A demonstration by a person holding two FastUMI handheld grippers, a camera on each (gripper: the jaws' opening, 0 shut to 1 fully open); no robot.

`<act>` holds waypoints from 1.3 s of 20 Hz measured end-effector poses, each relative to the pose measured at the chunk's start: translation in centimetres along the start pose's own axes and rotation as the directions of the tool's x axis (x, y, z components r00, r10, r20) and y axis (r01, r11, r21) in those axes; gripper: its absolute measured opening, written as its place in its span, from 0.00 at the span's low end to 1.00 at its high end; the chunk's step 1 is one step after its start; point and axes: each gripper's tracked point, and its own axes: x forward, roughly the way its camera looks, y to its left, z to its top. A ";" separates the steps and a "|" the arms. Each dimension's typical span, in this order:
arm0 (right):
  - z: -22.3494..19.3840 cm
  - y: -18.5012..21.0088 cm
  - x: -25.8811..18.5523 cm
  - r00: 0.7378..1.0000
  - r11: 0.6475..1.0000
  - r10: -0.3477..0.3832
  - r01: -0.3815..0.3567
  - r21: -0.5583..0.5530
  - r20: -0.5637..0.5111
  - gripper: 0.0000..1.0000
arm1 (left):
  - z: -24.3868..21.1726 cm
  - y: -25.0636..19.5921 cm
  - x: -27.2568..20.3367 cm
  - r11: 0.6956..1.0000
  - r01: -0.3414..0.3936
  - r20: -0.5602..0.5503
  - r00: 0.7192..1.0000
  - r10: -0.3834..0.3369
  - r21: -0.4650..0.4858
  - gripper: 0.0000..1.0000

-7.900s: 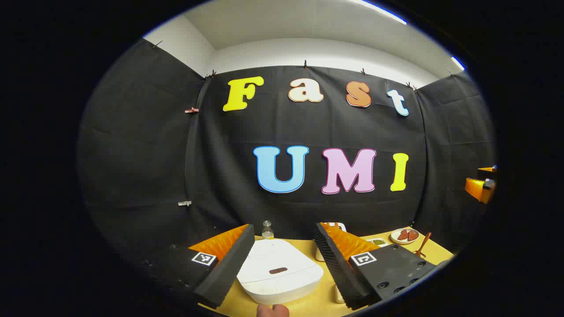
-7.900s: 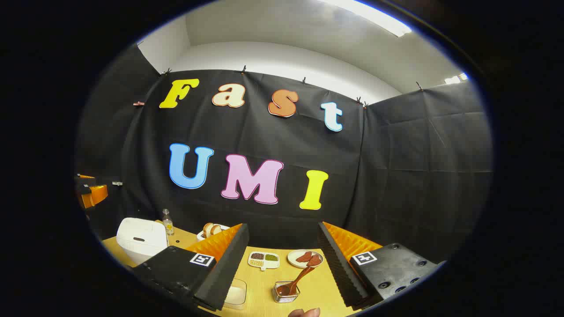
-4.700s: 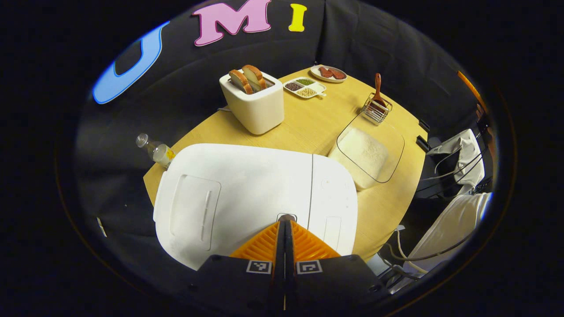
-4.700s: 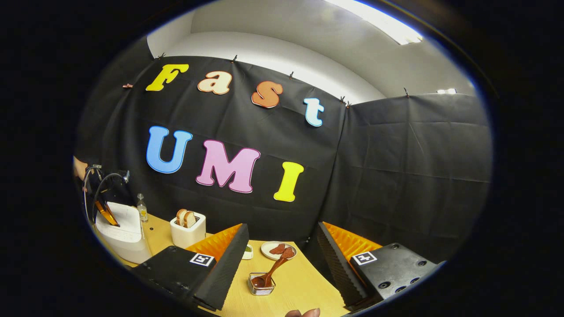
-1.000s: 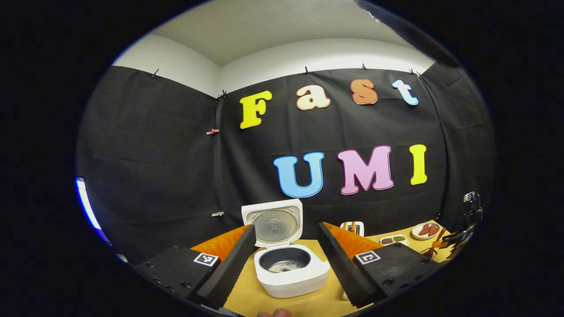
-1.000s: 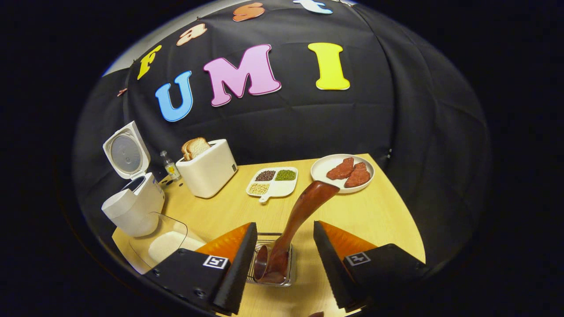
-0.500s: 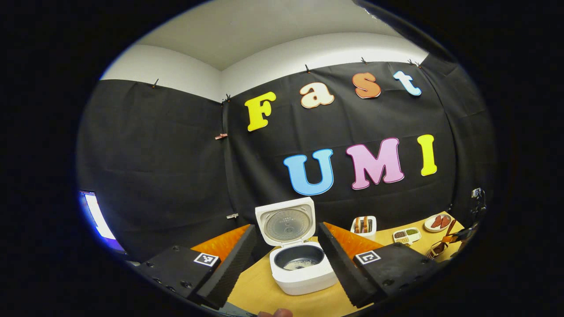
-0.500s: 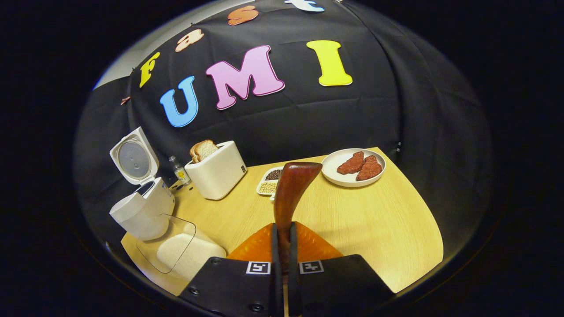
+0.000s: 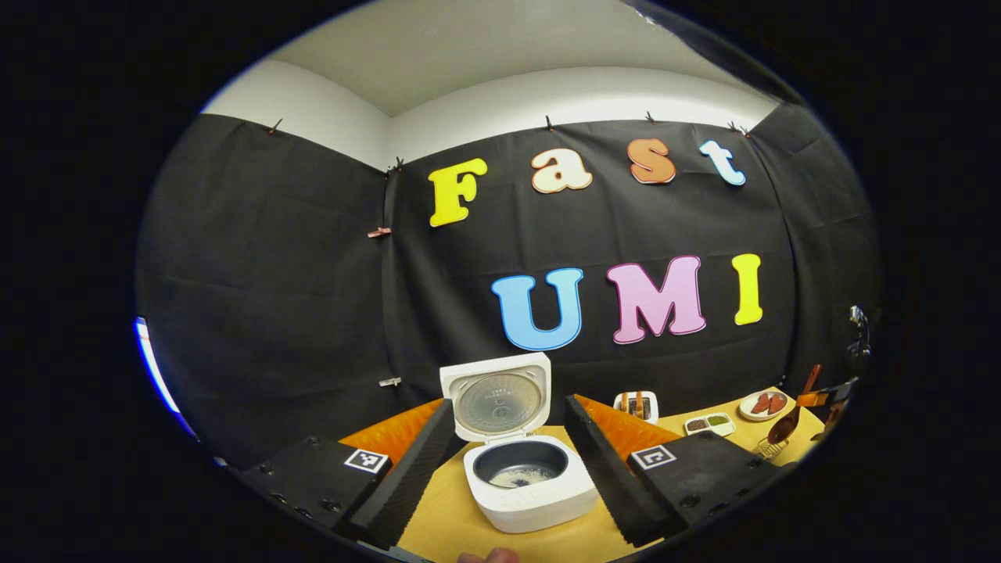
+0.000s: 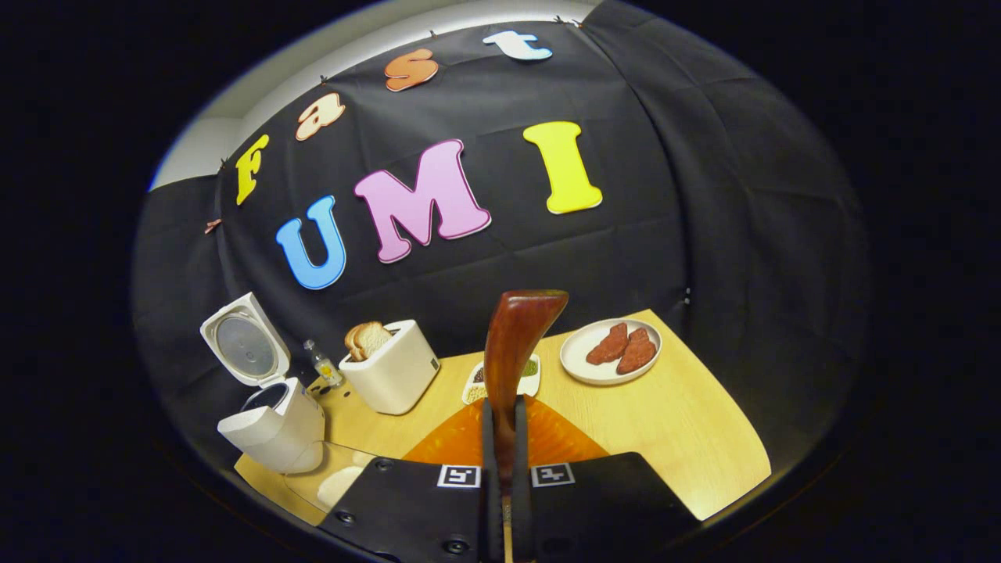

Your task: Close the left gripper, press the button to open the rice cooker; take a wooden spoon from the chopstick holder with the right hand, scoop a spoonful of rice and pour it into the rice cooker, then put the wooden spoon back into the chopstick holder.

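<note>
Between the fingers of the right hand-held gripper (image 10: 501,438) sits the wooden spoon (image 10: 512,344), handle pinched with jaws pressed together on it, its broad end sticking up past the fingertips. Left gripper view shows the same spoon far right of the rice cooker (image 9: 529,481), bowl hanging just above the wire chopstick holder (image 9: 769,447), so it looks lifted clear or nearly so.

Left hand-held gripper (image 9: 508,461) spread wide, holding nothing, fingers framing the rice cooker. Cooker lid (image 9: 496,395) stands up open, dark inner pot (image 9: 519,473) showing some grains at the bottom.

Landmark = rice cooker, in right gripper view: glass rice container (image 10: 332,478) just in front of it, touching or nearly, can't tell which. Small bottle (image 10: 321,363) just behind it, toaster with bread slices (image 10: 390,367) beside that. Sectioned bean dish (image 10: 500,379) farther right, partly behind the spoon; plate of sausage slices (image 10: 611,350) farthest from the cooker. All on the counter (image 10: 672,438).

Handling, judged: spoon is stiff, light, smooth lacquered wood, so it could swivel in a two-point pinch once the bowl is loaded. Grip on the handle stem looks sensible, bowl side free for scooping. Rice is loose and spills with tilt, so keep the bowl level on the way to the pot. Glass container is rigid and breakable; avoid knocking its rim.

Step in hand, judged: button press done, spoon pickup done or finishing, scoop not yet done.
</note>
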 end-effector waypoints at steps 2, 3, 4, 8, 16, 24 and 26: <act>2.2 2.6 -1.4 0.999 1.000 0.005 -0.004 -0.011 0.051 0.08 | -0.4 1.5 1.0 0.999 0.032 0.008 0.999 -0.032 0.009 0.97; 2.9 4.2 -2.3 0.998 1.000 0.012 -0.011 -0.014 0.068 0.08 | -0.6 2.0 1.5 0.999 0.054 0.010 0.999 -0.054 0.009 0.97; 3.3 5.8 -3.0 0.997 1.000 0.020 -0.019 -0.016 0.081 0.08 | -1.0 2.3 1.9 0.997 0.078 0.008 0.997 -0.079 0.008 0.97; 2.7 13.4 -4.6 0.993 0.998 0.065 -0.063 -0.023 0.100 0.09 | -2.1 4.2 3.0 0.988 0.156 0.017 0.988 -0.156 0.000 0.97; -7.1 22.0 -1.7 0.999 0.954 0.028 -0.033 -0.298 -0.018 0.09 | -4.1 7.1 4.7 0.971 0.229 0.008 0.973 -0.229 -0.070 0.97; -17.6 19.7 2.3 0.974 0.845 -0.159 0.051 -0.532 -0.159 0.09 | -5.8 8.7 5.5 0.965 0.250 -0.014 0.968 -0.252 -0.081 0.97; -19.5 20.2 2.2 0.966 0.885 -0.167 0.058 -0.462 -0.199 0.08 | -6.1 9.4 5.6 0.969 0.237 -0.018 0.971 -0.239 -0.066 0.97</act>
